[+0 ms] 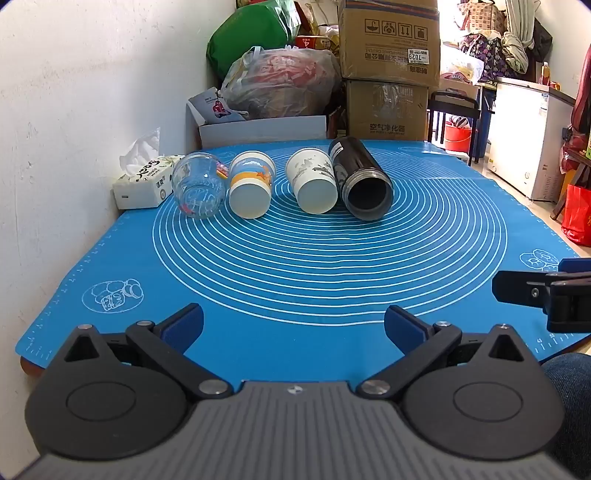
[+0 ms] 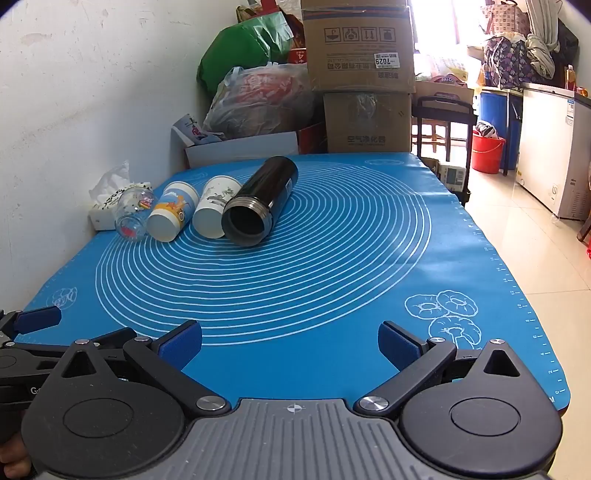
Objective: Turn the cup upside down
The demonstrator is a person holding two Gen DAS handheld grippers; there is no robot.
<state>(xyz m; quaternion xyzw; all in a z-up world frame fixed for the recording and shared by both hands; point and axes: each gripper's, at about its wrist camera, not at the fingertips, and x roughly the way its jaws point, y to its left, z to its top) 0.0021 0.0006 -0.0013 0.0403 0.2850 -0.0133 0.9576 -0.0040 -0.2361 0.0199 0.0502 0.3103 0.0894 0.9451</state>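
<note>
Four vessels on their sides, far left of the blue mat (image 1: 295,258).

Glass cup (image 1: 199,186), two paper cups (image 1: 249,188) (image 1: 314,184), black flask (image 1: 364,181) in a row; left gripper (image 1: 293,325) and right gripper (image 2: 290,341) near edge, jaws released, empty.

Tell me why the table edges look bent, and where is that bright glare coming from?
Left wrist view: fisheye lens bows the blue mat edges and wall; corners darken. Right wrist view: same bending; daylight from the window blows out white and shines on the floor. The black flask stays sharp.
</note>
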